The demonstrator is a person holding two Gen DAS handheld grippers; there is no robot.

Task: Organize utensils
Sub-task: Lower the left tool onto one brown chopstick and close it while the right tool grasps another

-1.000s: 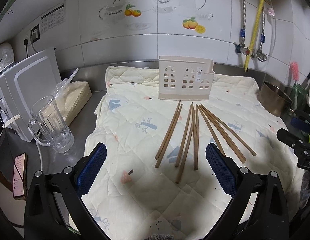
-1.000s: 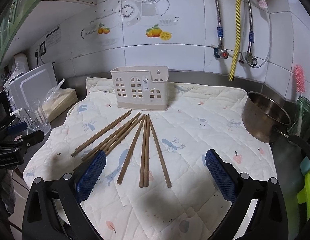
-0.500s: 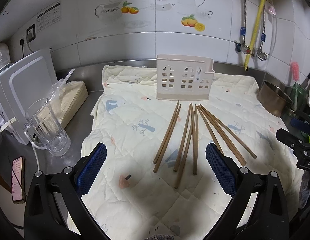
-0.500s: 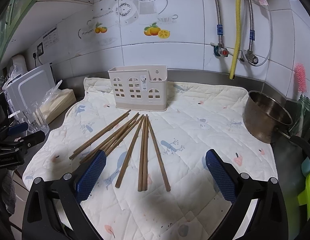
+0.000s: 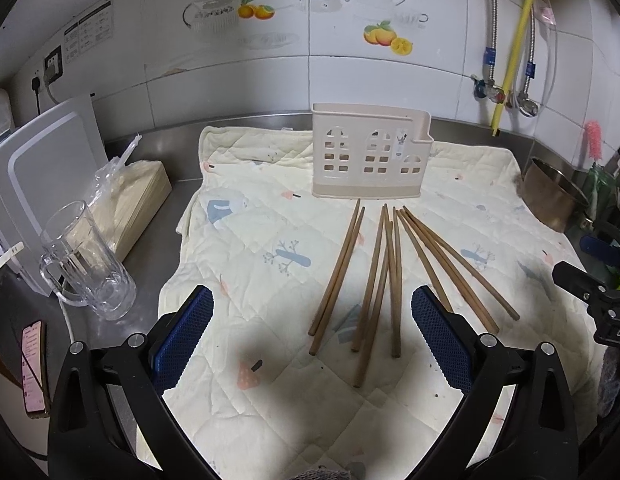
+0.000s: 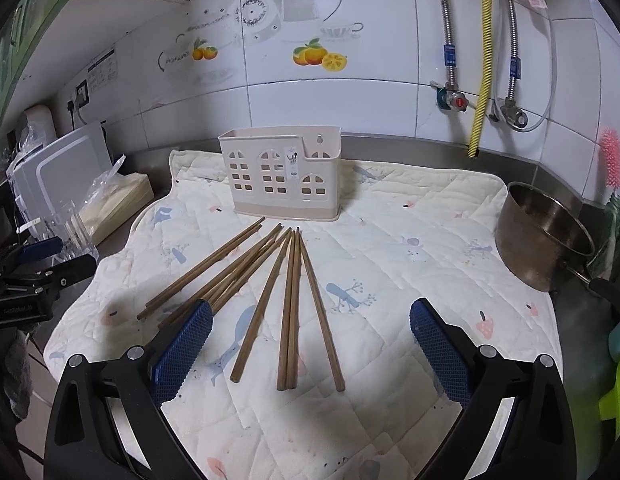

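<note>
Several brown wooden chopsticks [image 5: 384, 276] lie fanned out on a cream quilted mat [image 5: 250, 232], tips toward a beige plastic utensil holder [image 5: 370, 152] standing upright at the mat's back. They also show in the right wrist view [image 6: 270, 284], with the holder [image 6: 282, 174] behind. My left gripper [image 5: 312, 336] is open and empty, above the near ends of the chopsticks. My right gripper [image 6: 310, 344] is open and empty, also over the chopsticks' near ends.
A glass mug [image 5: 86, 264], a bagged stack of sheets [image 5: 130, 196], a white appliance [image 5: 42, 168] and a phone [image 5: 34, 364] sit left of the mat. A steel pot [image 6: 542, 236] stands right. Wall pipes [image 6: 482, 56] run behind.
Both grippers have drifted slightly; the left view shifted a little to the right and nearer to the chopsticks. Nothing was grasped or moved.
</note>
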